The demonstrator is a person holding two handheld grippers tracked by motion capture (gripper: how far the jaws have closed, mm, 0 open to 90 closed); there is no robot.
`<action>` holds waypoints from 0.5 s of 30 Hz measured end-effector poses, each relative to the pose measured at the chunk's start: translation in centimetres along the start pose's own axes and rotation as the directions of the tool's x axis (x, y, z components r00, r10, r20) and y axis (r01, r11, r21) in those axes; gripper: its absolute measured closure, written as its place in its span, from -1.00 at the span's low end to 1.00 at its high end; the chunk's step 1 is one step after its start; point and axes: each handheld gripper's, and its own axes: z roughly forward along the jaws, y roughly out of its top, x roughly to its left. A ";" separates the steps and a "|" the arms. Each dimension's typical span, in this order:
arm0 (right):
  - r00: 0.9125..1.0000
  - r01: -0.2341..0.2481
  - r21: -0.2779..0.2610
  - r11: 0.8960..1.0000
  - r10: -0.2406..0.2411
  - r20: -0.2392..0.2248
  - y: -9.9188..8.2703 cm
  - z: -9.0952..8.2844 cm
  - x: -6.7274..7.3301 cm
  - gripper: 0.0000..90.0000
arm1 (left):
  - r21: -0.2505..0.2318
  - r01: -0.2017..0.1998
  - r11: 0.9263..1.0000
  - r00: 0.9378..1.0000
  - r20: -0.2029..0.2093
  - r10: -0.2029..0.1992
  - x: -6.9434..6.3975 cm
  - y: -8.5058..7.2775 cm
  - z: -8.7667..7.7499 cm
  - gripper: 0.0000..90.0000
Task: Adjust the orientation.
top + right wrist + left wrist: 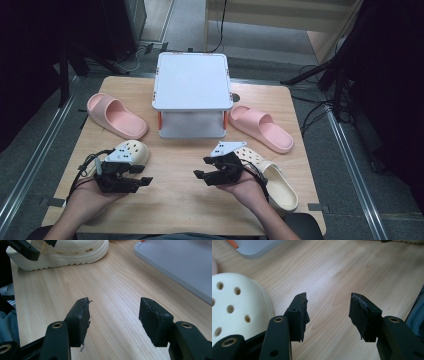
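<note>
The left hand-held gripper (pixel 145 175) sits in the person's left hand (pixel 87 197) over the wooden bench (pixel 175 210). Its two black jaws stand wide apart, and there is bare wood between them. They hold nothing and touch nothing. In the left gripper view, the left hand-held gripper (pixel 328 307) has a cream clog (pixel 234 307) with round holes just beside its left jaw, but the jaw and the shoe do not touch. In the high view that cream clog (pixel 131 151) lies just behind the left hand-held gripper. The right hand-held gripper (pixel 200 175) rests in the right hand (pixel 247 190), and its jaws are wide apart too, with nothing in them. The right hand-held gripper (pixel 113 312) looks across bare wood in its own view. A second cream clog (pixel 275 182) lies just beside the right hand, partly under the gripper's body. Both grippers point toward each other, with bare bench in the gap. Farther off, behind the two grippers, stands a small white shelf rack (pixel 192 95). A pink slide (pixel 116 116) lies to the left of it and another pink slide (pixel 262 128) lies to the right of it, both well apart from the jaws.
</note>
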 end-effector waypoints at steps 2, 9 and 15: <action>1.000 0.001 -0.003 1.000 -0.001 -0.005 0.1 0.1 0.0 -0.06 | -0.005 0.008 1.000 1.000 -0.015 -0.008 0.0 -0.2 -0.4 0.09; 1.000 0.007 0.001 1.000 -0.007 -0.017 0.5 0.5 -0.1 -0.06 | -0.037 0.052 0.998 0.997 -0.062 -0.054 0.3 -0.9 -2.4 0.10; 1.000 0.009 0.006 1.000 -0.009 -0.022 0.9 0.8 -0.1 -0.06 | -0.052 0.093 0.994 0.990 -0.105 -0.098 1.2 -2.0 -4.1 0.18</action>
